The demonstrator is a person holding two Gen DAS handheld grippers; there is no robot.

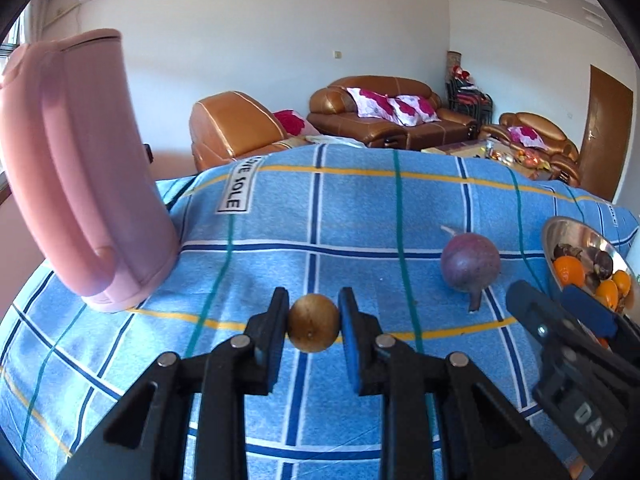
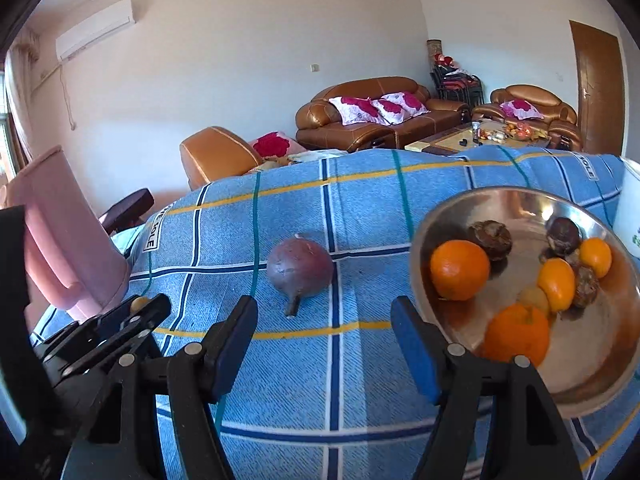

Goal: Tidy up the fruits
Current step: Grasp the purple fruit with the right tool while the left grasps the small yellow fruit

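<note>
Left claw (image 1: 313,322) pinching small brown round fruit (image 1: 313,328) over blue plaid cloth (image 1: 280,216) on worktop. Right claw (image 2: 324,318) spread wide, gripping nothing, beside metal bowl (image 2: 452,216). Between claws, purple fruit (image 2: 300,266) lying on cloth, stem toward camera. In bowl: oranges (image 2: 460,269) and dark brown fruits (image 2: 491,238). Far left, pink kettle (image 1: 76,168) standing on cloth.

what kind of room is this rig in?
Most likely a home living room. Brown leather sofas with floral cushions line the far wall, a wall air conditioner hangs high, and the work surface wears a blue plaid cloth holding a metal fruit bowl.
</note>
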